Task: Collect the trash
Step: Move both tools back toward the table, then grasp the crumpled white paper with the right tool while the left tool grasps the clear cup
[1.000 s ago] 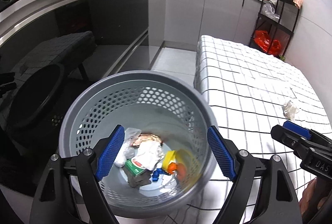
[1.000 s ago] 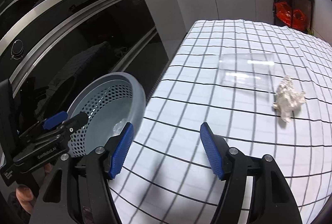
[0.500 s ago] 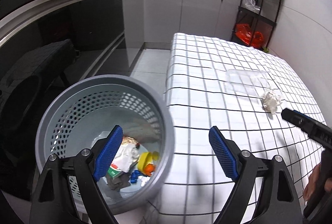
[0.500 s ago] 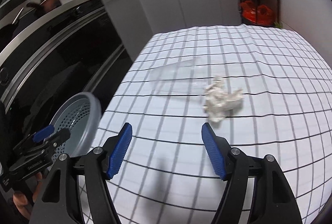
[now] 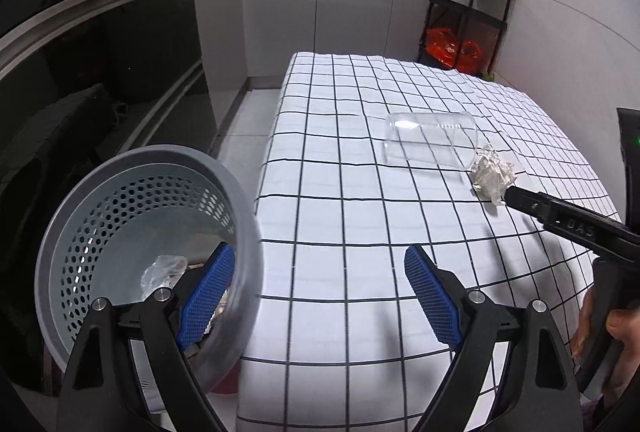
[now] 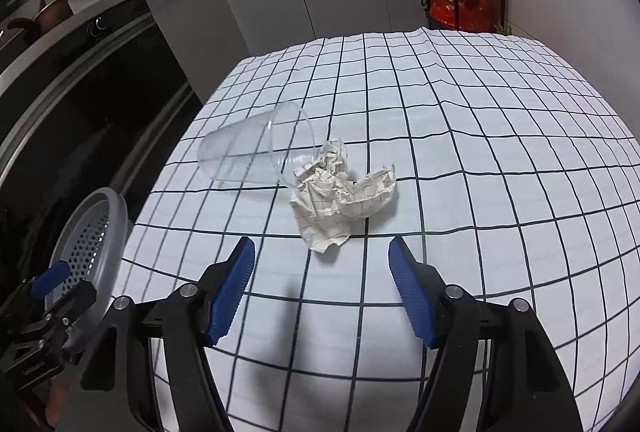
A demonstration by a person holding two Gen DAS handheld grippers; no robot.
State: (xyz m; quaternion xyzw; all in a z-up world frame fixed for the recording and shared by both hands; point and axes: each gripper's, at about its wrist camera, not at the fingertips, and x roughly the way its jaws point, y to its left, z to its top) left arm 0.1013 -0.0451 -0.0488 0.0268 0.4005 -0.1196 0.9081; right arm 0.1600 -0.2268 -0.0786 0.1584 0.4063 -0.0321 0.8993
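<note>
Currently my right claw (image 6: 320,292) gapes wide near crumpled paper (image 6: 344,192) on the bench (image 6: 500,152); my left claw (image 5: 316,296), also wide, straddles the grey bin's (image 5: 120,200) rim.

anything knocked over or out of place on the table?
Yes. A clear plastic cup lies on its side on the checked tablecloth, its mouth touching a crumpled ball of grid-printed paper. Both look like trash not yet collected; the right hand-held gripper hovers open just short of the paper.
</note>
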